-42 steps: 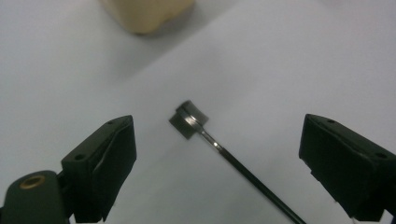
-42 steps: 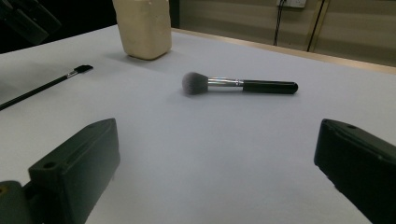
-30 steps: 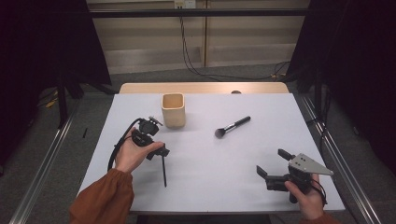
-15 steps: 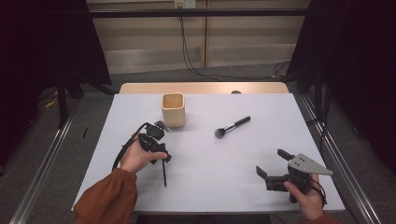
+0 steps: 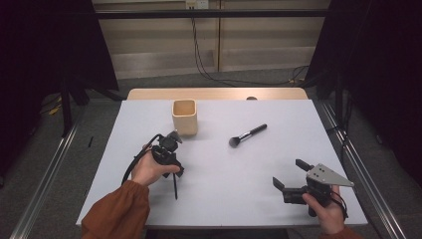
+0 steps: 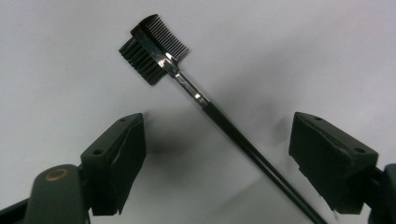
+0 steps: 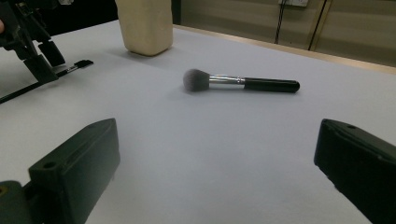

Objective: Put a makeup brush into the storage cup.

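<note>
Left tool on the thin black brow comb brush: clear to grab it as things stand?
Probably yes. The left tool hangs right over the thin black brow comb brush; its jaws have just been closing, and the handle lies between them, pads not yet touching. Only bare white table lies around it.

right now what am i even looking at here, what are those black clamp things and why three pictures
A person sits at a white table and holds a hand-held two-jaw tool in each hand. The high view looks down from above; the other two pictures come from cameras riding on each tool, looking along its black jaws. On the table lie a slim brow comb-and-brush, a fluffy makeup brush and a tan cup. The left tool is lowered over the comb's handle, its jaws have just been closing, but they do not touch it yet. The right tool rests open, holding nothing.
</note>
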The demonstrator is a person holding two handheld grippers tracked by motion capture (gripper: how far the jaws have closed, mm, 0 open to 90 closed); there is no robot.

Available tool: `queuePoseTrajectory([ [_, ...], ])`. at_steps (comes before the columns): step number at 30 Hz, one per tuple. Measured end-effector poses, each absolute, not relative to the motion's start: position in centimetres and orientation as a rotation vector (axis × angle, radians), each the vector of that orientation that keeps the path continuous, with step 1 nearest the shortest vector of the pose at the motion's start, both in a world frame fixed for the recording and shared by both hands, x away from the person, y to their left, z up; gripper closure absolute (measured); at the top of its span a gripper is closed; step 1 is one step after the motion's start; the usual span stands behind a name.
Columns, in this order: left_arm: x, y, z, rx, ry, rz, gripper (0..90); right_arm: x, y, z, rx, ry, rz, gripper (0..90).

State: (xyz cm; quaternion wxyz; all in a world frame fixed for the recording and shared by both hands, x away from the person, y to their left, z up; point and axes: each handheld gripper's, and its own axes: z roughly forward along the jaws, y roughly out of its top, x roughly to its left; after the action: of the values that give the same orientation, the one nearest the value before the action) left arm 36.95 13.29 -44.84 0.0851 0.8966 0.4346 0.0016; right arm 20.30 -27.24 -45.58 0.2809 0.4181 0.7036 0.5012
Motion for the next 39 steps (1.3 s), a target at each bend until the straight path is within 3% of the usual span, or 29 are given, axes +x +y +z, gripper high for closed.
queuePoseTrajectory([
  [9, 36.8, 12.8, -45.1, 2.704, 1.31, 0.059, 24.0, 20.3, -27.2, -45.6, 1.123, 1.885, 1.345, 0.0],
  [18, 37.2, 12.6, -44.9, 2.713, 1.381, 0.03, 33.5, 20.3, -27.3, -45.6, 1.123, 1.894, 1.344, 0.0],
  [39, 38.3, 13.7, -44.6, 2.757, 1.34, -0.039, 77.1, 20.3, -27.2, -45.7, 1.127, 1.899, 1.34, 0.0],
])
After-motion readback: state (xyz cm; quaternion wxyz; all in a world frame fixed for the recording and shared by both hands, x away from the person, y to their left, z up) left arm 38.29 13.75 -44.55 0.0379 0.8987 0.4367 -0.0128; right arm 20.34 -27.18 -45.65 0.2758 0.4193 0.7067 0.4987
